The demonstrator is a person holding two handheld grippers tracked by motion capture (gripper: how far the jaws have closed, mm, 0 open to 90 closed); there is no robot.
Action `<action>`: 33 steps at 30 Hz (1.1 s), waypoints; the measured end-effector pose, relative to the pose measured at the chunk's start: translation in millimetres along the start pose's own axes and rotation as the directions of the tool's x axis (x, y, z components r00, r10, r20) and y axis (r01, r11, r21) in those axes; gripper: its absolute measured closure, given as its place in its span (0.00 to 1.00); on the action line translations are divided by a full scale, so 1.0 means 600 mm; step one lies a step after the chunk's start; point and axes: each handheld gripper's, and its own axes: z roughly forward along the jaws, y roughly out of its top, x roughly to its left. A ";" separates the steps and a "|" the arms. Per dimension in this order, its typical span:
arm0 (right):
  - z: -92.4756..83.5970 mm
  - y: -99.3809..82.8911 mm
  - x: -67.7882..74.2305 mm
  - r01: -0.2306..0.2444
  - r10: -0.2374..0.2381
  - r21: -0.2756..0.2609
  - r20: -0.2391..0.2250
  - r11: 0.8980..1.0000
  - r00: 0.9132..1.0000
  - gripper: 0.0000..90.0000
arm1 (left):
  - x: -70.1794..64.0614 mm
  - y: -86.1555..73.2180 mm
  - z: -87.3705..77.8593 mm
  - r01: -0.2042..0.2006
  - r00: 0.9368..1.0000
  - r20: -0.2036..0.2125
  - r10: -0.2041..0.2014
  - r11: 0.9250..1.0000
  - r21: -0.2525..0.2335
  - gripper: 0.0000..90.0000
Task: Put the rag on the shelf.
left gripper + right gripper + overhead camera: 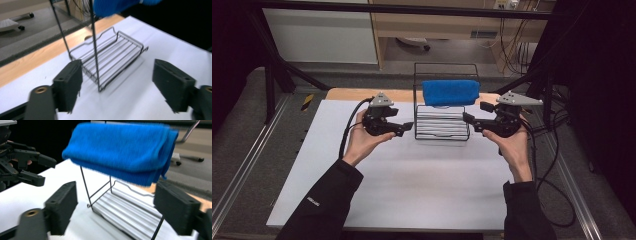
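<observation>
A blue towel [450,92] hangs folded over the top bar of a black wire rack [442,129], which stands at the far middle of the white desk [412,175]. The towel's long axis runs left to right across the desk, along the bar, and its folded layers hang down on both sides of the bar, well above the rack's ribbed tray.

The left gripper [403,128] is held just left of the rack, near its base, and points toward it. Its jaws stand wide with nothing between them; in the left gripper view the rack's corner post rises between the two jaws farther off, and the towel [112,6] sits above and beyond them.

The right gripper [478,117] is held just right of the rack, its jaws wide and empty. In the right gripper view the towel [120,150] lies ahead and above the jaws.

Both grippers flank the rack at about equal closeness. Each faces one short end of the towel, so any grip would likely come from the ends.
</observation>
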 end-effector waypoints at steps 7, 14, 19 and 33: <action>0.001 -0.042 -0.001 -0.011 0.010 0.051 0.001 0.999 1.000 0.11 | 0.014 -0.071 -0.015 0.025 0.999 -0.030 -0.023 0.996 0.083 0.08; 0.009 -0.087 -0.006 -0.013 0.013 0.090 -0.006 0.996 1.000 0.05 | 0.025 -0.143 -0.032 0.058 0.998 -0.038 -0.055 0.994 0.095 0.07; 0.015 -0.126 -0.006 -0.036 0.037 0.123 -0.014 0.992 0.999 0.02 | 0.034 -0.185 -0.047 0.074 0.997 -0.043 -0.070 0.992 0.100 0.08; -0.001 -0.226 -0.011 -0.060 0.067 0.170 -0.037 0.984 0.997 0.01 | 0.052 -0.279 -0.088 0.121 0.992 -0.057 -0.116 0.989 0.089 0.09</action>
